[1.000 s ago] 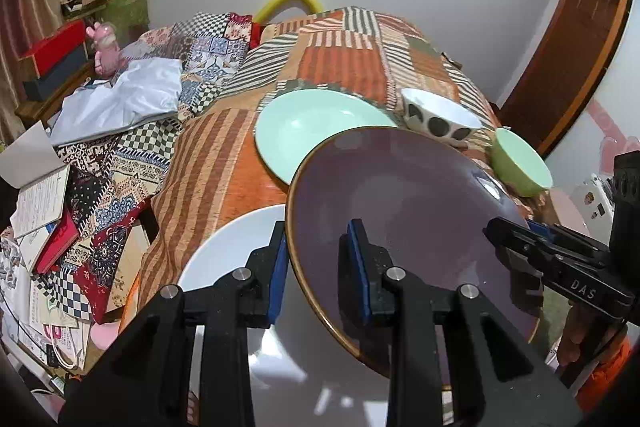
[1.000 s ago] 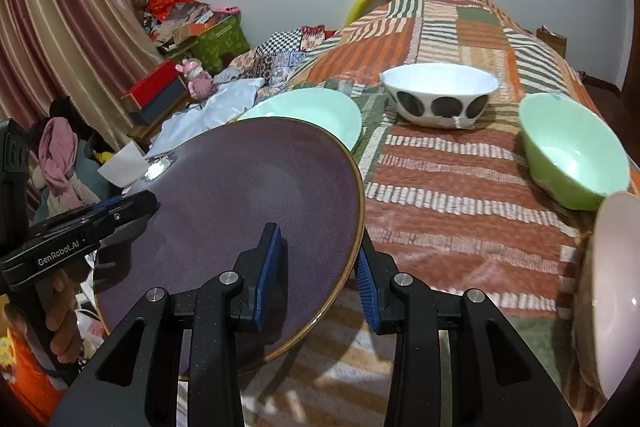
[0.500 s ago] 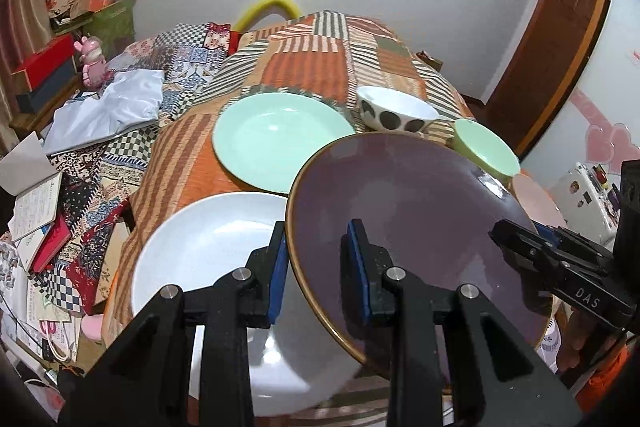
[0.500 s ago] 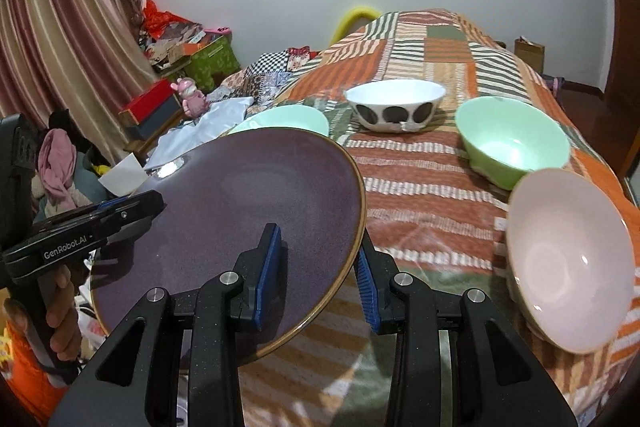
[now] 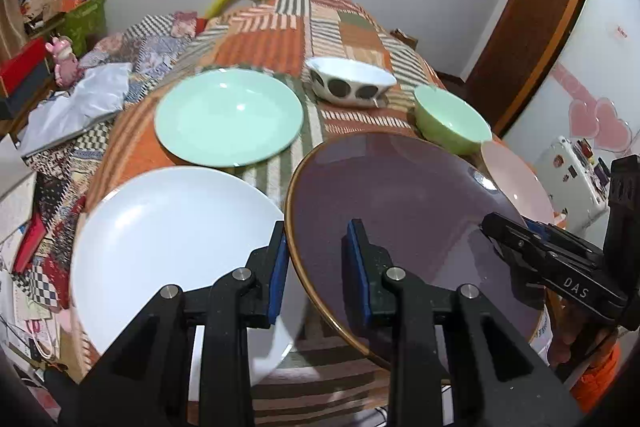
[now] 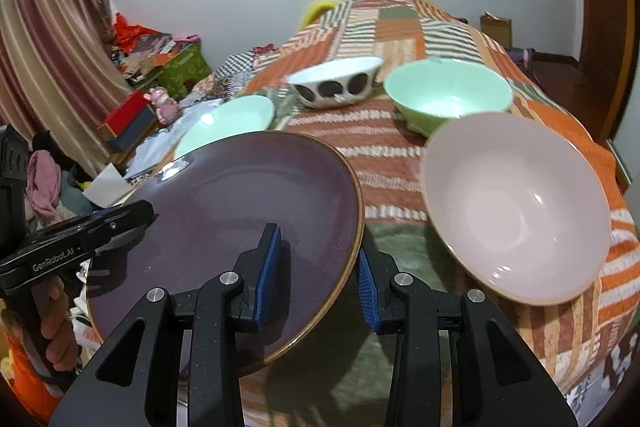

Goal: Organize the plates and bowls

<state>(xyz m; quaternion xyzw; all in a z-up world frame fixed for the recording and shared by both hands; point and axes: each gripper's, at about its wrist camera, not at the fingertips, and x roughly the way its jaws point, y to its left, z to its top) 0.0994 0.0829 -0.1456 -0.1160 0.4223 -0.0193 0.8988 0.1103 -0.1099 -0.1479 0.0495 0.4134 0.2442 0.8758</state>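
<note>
Both grippers, left gripper [image 5: 316,263] and right gripper [image 6: 316,263], are clamping opposite rims of one purple plate [image 5: 400,219], holding it above the bed [image 5: 256,39]. Lying there: two more plates, white [image 5: 168,227] and green [image 5: 228,117]; three bowls, spotted [image 5: 350,85], green [image 5: 450,117], pink [image 6: 516,203].

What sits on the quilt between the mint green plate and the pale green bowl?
In the left wrist view, the white bowl with dark spots sits between the mint green plate and the pale green bowl, slightly farther back.
</note>
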